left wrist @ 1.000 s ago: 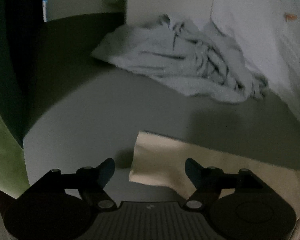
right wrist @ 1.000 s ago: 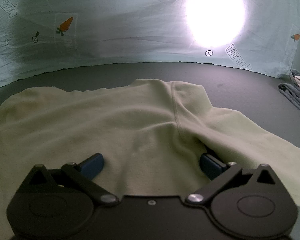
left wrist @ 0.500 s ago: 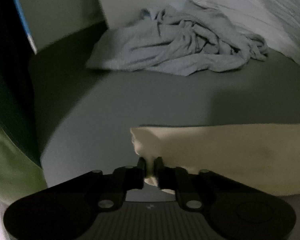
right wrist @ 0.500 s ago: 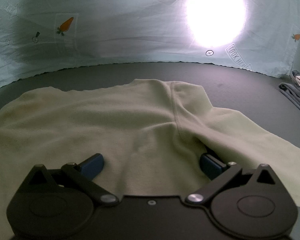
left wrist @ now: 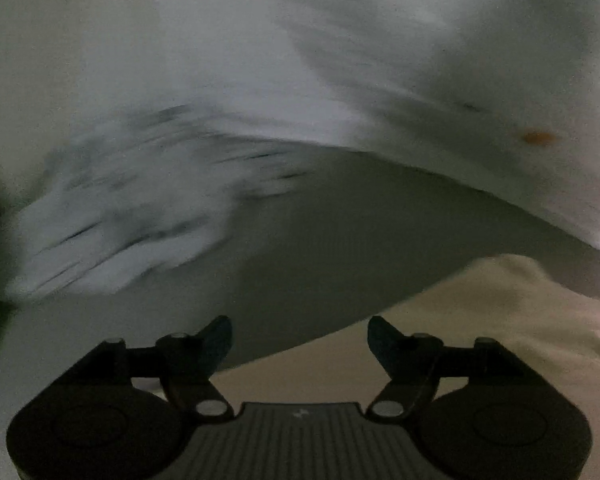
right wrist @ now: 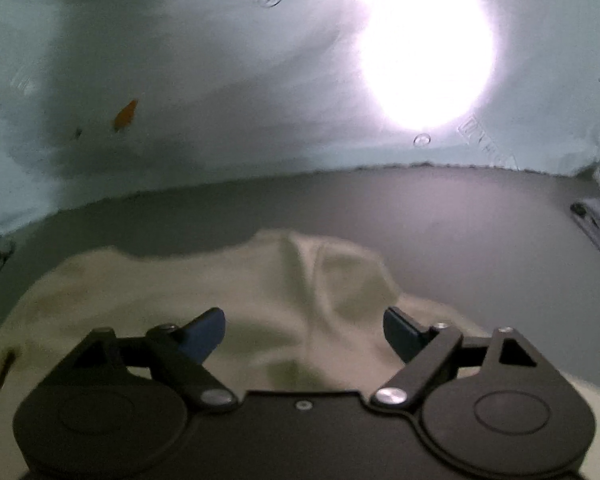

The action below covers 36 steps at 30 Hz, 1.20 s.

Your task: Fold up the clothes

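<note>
My dark grey table carries a pale yellow-green shirt. A crumpled grey garment lies left of that shirt; folded grey clothes lie right.

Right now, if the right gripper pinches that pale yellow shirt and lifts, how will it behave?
Likely floppy: the pale yellow shirt lies in soft folds with a raised ridge. Probably light, since it looks like thin fabric. A pinch by the right gripper would likely drag the rest across the grey table.

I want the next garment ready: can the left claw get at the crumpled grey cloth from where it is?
Probably yes. The left claw is opening with nothing between its fingers, and only bare table lies between it and the grey cloth. The view is blurred, so the gap is uncertain.
</note>
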Tool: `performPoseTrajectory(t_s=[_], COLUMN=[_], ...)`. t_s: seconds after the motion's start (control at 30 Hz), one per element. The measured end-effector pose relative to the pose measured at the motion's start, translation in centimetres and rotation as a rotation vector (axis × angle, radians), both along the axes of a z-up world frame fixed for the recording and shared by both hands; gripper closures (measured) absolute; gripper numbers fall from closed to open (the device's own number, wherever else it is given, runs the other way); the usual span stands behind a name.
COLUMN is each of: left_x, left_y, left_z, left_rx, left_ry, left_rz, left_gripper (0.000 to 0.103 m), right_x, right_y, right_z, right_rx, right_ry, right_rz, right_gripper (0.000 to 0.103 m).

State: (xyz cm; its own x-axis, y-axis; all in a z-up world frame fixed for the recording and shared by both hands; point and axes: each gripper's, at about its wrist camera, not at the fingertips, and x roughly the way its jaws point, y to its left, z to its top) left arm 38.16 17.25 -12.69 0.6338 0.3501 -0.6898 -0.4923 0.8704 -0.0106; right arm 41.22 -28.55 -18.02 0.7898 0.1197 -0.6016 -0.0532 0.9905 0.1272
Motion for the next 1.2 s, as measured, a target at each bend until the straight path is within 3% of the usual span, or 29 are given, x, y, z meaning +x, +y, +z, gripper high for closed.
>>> performPoseTrajectory(t_s=[0.03, 0.1, 0.2, 0.3, 0.37, 0.4, 0.43, 0.47, 0.5, 0.53, 0.57, 0.6, 0.83, 0.9, 0.93, 1.03, 1.1, 1.2], left_x=[2.3, 6.8, 13.3, 18.0, 20.4, 21.3, 21.9, 22.3, 22.5, 22.6, 22.7, 22.8, 23.8, 23.4, 23.0, 21.4, 19.2, 14.9], left_y=[-0.9, -2.8, -4.6, -5.8, -6.1, -6.0, -6.1, -6.1, -6.4, -6.7, -7.0, -7.1, -6.1, -6.4, -6.4, -6.3, -6.5, -7.3], left_z=[-0.3, -0.9, -2.4, -3.9, -4.8, -5.1, -5.4, -5.7, -5.9, -6.3, -6.6, -6.8, -7.4, -6.8, -6.4, -4.1, -2.3, -0.6], left_rx=[0.021, 0.071, 0.114, 0.116, 0.064, 0.033, 0.008, -0.008, -0.01, 0.008, 0.034, 0.048, -0.019, -0.019, -0.02, -0.018, -0.021, -0.021], left_ry=[0.009, 0.032, 0.061, 0.094, 0.108, 0.111, 0.112, 0.113, 0.121, 0.123, 0.121, 0.12, 0.122, 0.106, 0.088, 0.036, -0.004, -0.039], left_rz=[-0.074, -0.228, -0.389, -0.459, -0.499, -0.509, -0.513, -0.515, -0.505, -0.489, -0.471, -0.457, -0.336, -0.329, -0.322, -0.288, -0.269, -0.227], left_gripper=[0.025, 0.025, 0.025, 0.025, 0.025, 0.028, 0.041, 0.053, 0.083, 0.099, 0.099, 0.099, 0.098, 0.093, 0.093, 0.067, 0.056, 0.039], right_x=[1.1, 3.5, 7.1, 9.8, 10.9, 11.2, 11.5, 11.6, 11.6, 11.5, 11.5, 11.6, 13.0, 13.1, 12.7, 10.6, 8.2, 3.6], right_y=[-0.4, -0.7, -0.9, -1.0, -1.1, -1.1, -1.1, -1.0, -0.9, -0.7, -0.7, -0.6, 0.0, 0.5, 0.7, 0.5, 0.3, 0.8], right_z=[0.0, 0.0, -0.7, -1.8, -2.6, -2.8, -3.0, -3.2, -3.3, -3.1, -2.9, -2.8, -3.5, -3.1, -2.7, -0.7, 0.5, 1.5], right_rx=[0.002, -0.006, -0.038, -0.076, -0.077, -0.069, -0.061, -0.055, -0.052, -0.058, -0.066, -0.074, -0.157, -0.233, -0.257, -0.258, -0.224, -0.18], right_ry=[0.002, 0.017, 0.058, 0.11, 0.154, 0.168, 0.179, 0.187, 0.189, 0.173, 0.153, 0.134, 0.119, 0.112, 0.088, 0.022, -0.016, -0.031], right_rz=[0.006, 0.034, 0.077, 0.064, 0.088, 0.108, 0.128, 0.148, 0.165, 0.173, 0.18, 0.178, 0.151, 0.148, 0.137, 0.091, 0.064, 0.063], right_gripper=[0.019, 0.033, 0.034, 0.032, 0.034, 0.04, 0.046, 0.064, 0.081, 0.091, 0.098, 0.098, 0.096, 0.063, 0.057, 0.045, 0.032, 0.027])
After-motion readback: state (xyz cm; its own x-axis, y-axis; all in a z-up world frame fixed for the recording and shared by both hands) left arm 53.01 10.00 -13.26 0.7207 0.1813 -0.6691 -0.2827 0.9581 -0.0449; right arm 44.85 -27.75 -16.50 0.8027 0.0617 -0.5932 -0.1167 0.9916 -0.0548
